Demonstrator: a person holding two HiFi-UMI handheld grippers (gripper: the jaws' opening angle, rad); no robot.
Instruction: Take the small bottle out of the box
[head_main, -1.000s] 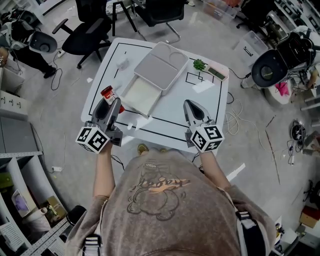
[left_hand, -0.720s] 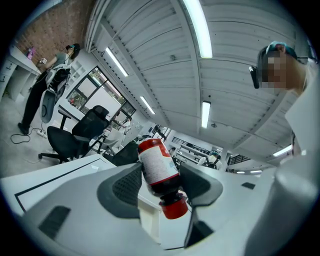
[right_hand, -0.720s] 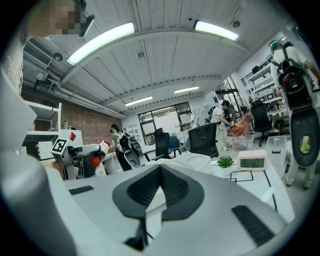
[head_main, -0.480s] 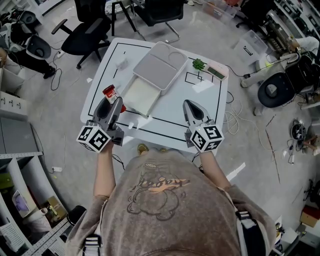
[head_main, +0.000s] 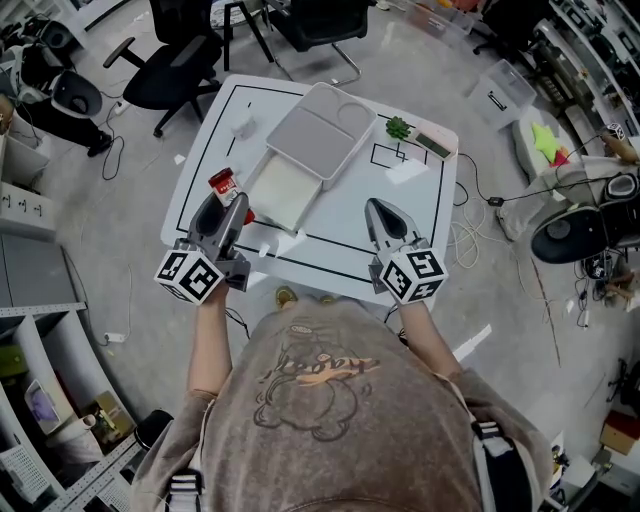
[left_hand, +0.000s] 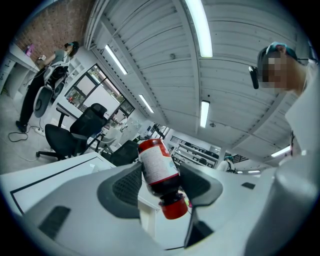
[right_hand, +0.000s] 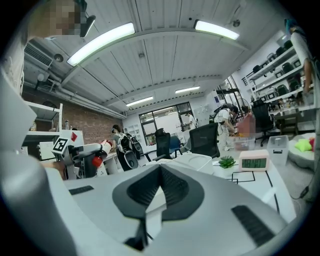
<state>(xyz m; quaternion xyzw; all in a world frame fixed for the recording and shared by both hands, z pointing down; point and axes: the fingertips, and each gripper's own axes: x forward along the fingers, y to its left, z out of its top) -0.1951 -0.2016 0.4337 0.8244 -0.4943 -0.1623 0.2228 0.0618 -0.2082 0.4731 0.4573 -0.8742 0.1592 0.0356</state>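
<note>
The left claw is clamped on the bottle: both ribbed pads press on its labelled body. The bottle sits tilted between them, its red cap low and toward the camera and its base pointing away. In the head view the bottle is outside the box, held in the air over the counter's left edge, just left of the box.

The right claw has its jaws together with nothing between them. It hangs over the near right part of the counter, well apart from the bottle.

The box lies open and shallow on the counter between the two claws and a little beyond them. Its grey lid rests against the far end. Farther right, near the counter's far corner, stand a small green plant and a clock side by side. Office chairs stand on the floor beyond the counter.
</note>
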